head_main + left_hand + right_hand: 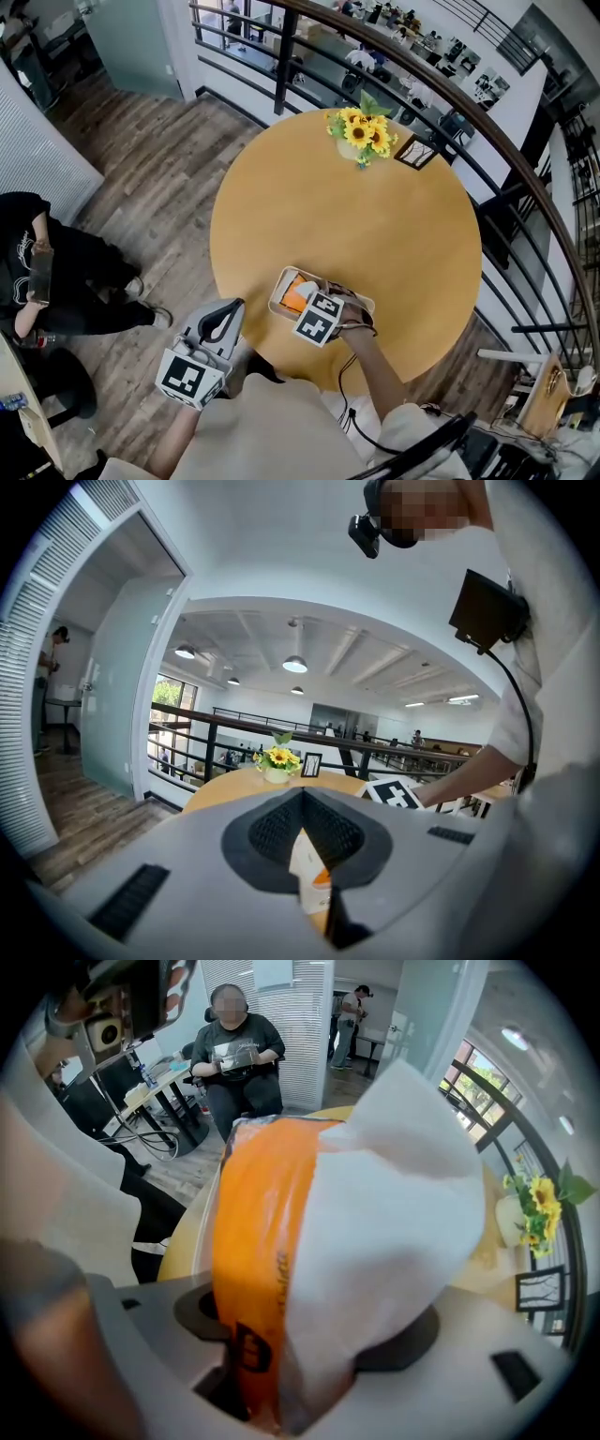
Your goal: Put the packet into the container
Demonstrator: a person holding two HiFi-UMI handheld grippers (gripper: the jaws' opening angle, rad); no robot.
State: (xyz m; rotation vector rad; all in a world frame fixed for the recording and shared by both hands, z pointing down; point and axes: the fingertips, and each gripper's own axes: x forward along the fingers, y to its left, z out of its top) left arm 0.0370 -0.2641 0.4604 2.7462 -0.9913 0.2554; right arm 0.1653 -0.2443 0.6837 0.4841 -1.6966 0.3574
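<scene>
A white container (281, 285) sits on the round wooden table (356, 216) near its front edge. My right gripper (306, 300) hovers right over it, shut on an orange and white packet (297, 292). In the right gripper view the packet (309, 1241) stands up between the jaws of the right gripper (281, 1372) and fills most of the picture. My left gripper (231, 309) hangs off the table's front-left edge, its jaws together and nothing in them. Its closed tips (302, 801) point toward the table.
A vase of sunflowers (364, 133) and a small picture frame (416, 152) stand at the table's far side. A dark railing (487, 141) curves behind the table. A person in black (47, 272) sits on the wooden floor side at left.
</scene>
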